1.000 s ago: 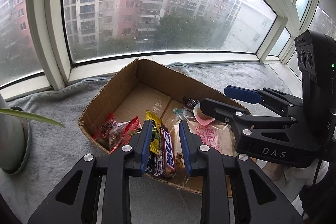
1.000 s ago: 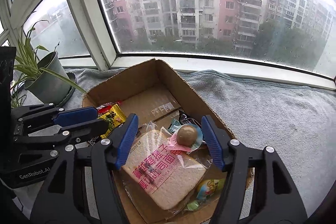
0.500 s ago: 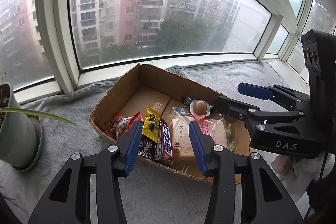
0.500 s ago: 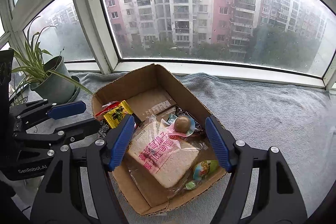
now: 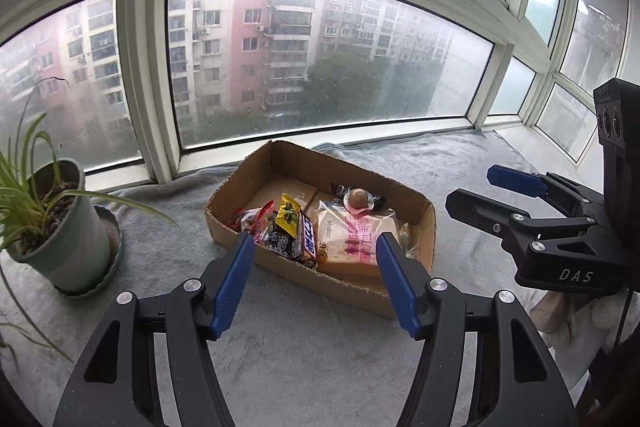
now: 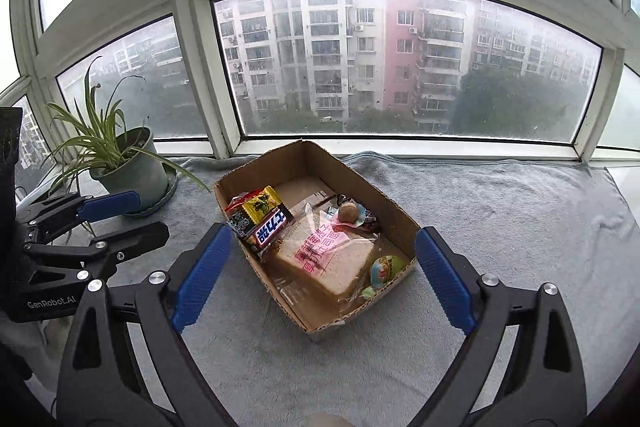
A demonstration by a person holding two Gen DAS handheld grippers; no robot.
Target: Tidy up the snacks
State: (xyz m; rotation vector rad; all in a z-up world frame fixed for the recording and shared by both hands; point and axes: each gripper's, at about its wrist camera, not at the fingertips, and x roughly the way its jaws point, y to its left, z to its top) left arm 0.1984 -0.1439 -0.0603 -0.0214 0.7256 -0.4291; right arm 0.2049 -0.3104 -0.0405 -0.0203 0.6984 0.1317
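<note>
— Looking at the box on the towel: bread, bars and the sweet all lie inside.

— Both my tongs, left and right, have just been opening, empty. I'd back off straight, clear of the rim.

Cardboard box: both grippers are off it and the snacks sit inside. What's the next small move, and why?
Probably ease both grippers further back and stop. The cardboard box already holds the bread pack, the chocolate bar and the round sweet. No snack shows on the grey towel. The left gripper and the right gripper have just been opening their jaws, with nothing between them.
</note>
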